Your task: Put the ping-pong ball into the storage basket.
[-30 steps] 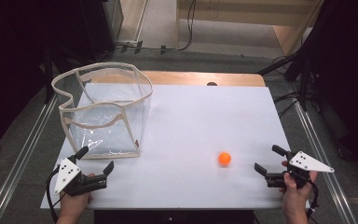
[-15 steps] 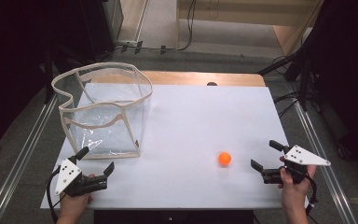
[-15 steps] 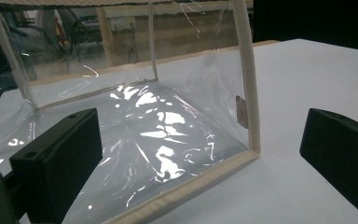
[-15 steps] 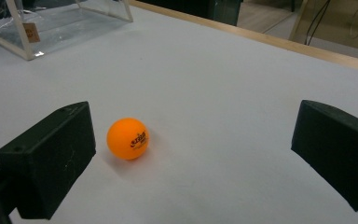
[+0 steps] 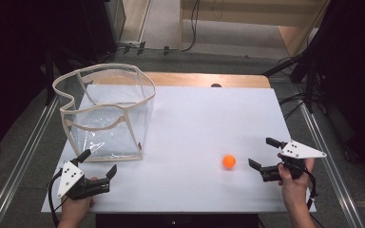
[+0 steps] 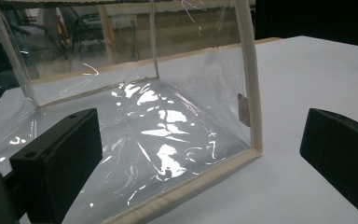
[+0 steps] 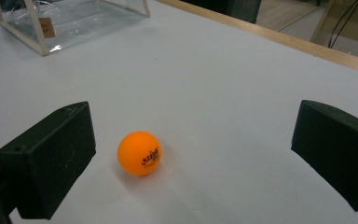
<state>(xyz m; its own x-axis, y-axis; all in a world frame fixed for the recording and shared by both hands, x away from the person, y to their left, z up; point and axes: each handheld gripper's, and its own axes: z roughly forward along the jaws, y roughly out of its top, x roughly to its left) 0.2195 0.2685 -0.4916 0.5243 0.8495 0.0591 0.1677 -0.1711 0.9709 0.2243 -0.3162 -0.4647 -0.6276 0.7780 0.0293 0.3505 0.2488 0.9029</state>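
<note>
An orange ping-pong ball (image 5: 228,161) rests on the white table (image 5: 209,118) at the front right. My right gripper (image 5: 260,152) is open just right of it, jaws spread and pointing at it. In the right gripper view the ball (image 7: 139,152) lies on the table ahead, closer to the left jaw, untouched. A clear plastic bag with beige trim (image 5: 104,111) stands open at the back left. My left gripper (image 5: 98,162) is open and holds nothing, just in front of the bag's near bottom edge. The left gripper view shows the bag (image 6: 168,130) close ahead between the jaws.
A wooden strip (image 5: 204,80) runs along the table's far edge. Metal rails (image 5: 323,147) flank both sides of the table. Cables and dark equipment stand on the floor behind. The bag's corner (image 7: 51,23) shows far off in the right gripper view.
My right gripper has moved left toward the ball, still open. The left gripper, ball and bag have stayed put.
</note>
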